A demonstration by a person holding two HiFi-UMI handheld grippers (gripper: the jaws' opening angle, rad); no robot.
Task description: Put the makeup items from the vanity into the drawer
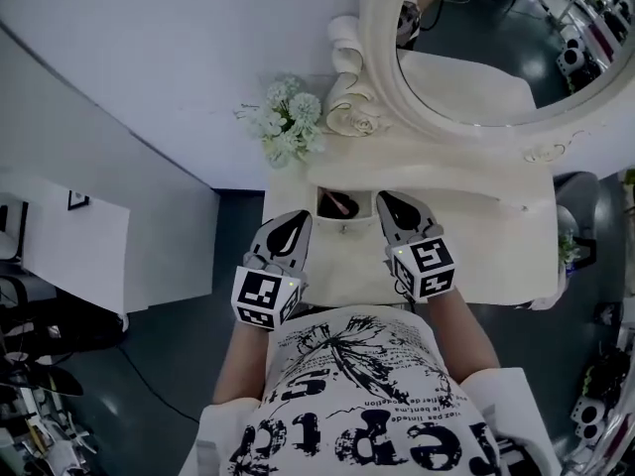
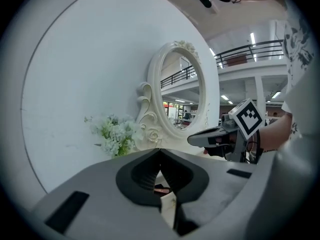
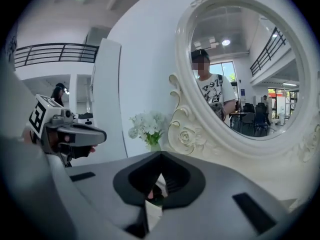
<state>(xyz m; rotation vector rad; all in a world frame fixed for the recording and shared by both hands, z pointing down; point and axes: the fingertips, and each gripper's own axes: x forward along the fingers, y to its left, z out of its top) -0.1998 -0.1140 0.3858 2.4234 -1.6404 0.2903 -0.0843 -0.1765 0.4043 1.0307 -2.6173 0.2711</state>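
Both tongs are pressed together, empty: left tongs [image 1: 297, 218] just left of the one open drawer [image 1: 358, 207], right tongs [image 1: 385, 199] just right. One pink makeup stick [image 1: 337, 204] lies inside it.

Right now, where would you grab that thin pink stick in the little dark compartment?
Probably mid-length, coming from straight above. The pink stick lies flat and slanted in the open-topped compartment, so closing across its thin width looks easiest.

kinda dim and bluish overall, ceiling strip lights [image 2: 252, 38] glow right of the mirror [image 2: 182, 98], both gripper views fisheye hard with black corners, edges go soft
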